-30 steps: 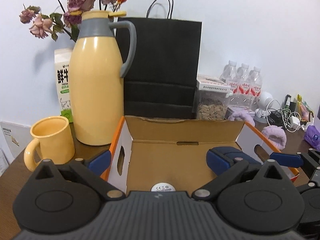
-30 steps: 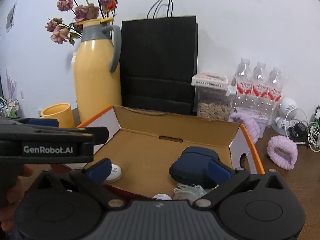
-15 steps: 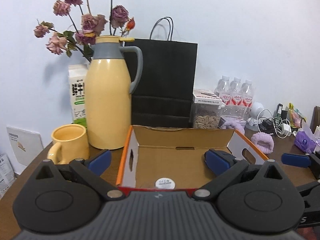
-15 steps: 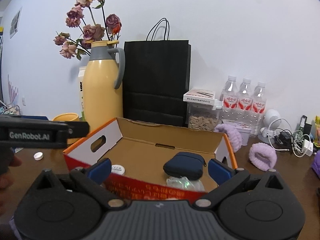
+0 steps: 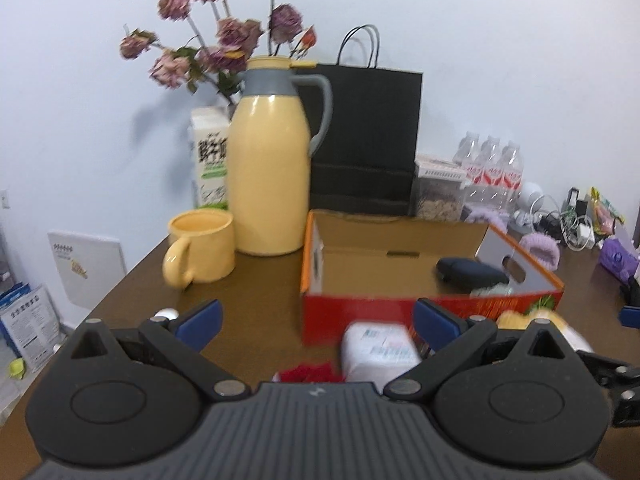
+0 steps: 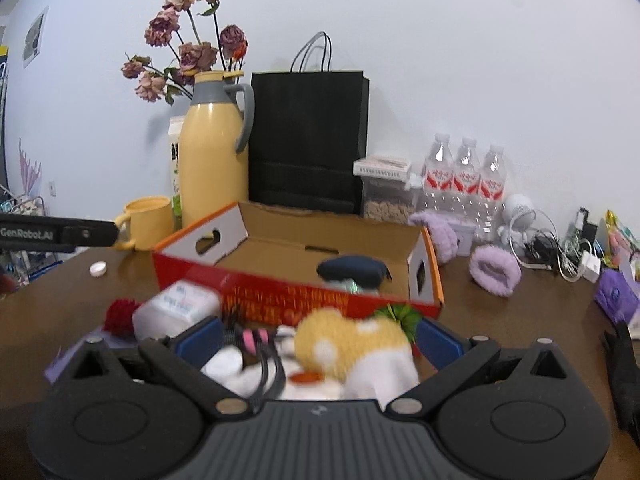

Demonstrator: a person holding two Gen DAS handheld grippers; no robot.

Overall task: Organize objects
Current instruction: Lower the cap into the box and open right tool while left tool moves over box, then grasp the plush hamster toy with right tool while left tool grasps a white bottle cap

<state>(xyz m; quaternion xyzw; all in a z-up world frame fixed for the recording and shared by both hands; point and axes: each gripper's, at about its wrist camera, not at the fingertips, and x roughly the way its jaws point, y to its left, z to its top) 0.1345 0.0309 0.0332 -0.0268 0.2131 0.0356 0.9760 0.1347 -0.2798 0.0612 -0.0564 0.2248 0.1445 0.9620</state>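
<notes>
While both sets of jaws stand wide open and hold nothing, we have the loose things lying just ahead of them on the bench (image 5: 256,288), short of the near wall of the red cardboard box (image 6: 296,292). Between the open fingers of the right gripper (image 6: 318,340) lies a yellow-and-white plush toy (image 6: 352,348), beside it some white cloth and a black cord, blurred enough that we cannot tell how they are tangled. We judge the plush light, soft and easily squashed, so a pinch across its yellow body should hold, though it may sag and drag the cord along. Ahead of the left gripper (image 5: 316,322) sits a white plastic-wrapped pack (image 5: 380,350), probably tissues, with a red fluffy thing (image 5: 310,372) close by it; the pack looks light but slick, and we would take it across its narrow sides. Inside the box a dark blue pouch (image 6: 352,272) already rests toward the right end, leaving the left half of the floor open. The box walls stand up all round, so anything carried in must go over the near wall. Off the box's left end stand a yellow mug (image 5: 200,248) and a tall yellow thermos jug (image 5: 270,172), top-heavy to our eye, toward the bench's far left corner. A small white cap (image 6: 98,269) lies near the left edge, and purple fluffy bands (image 6: 494,272) lie right of the box.
</notes>
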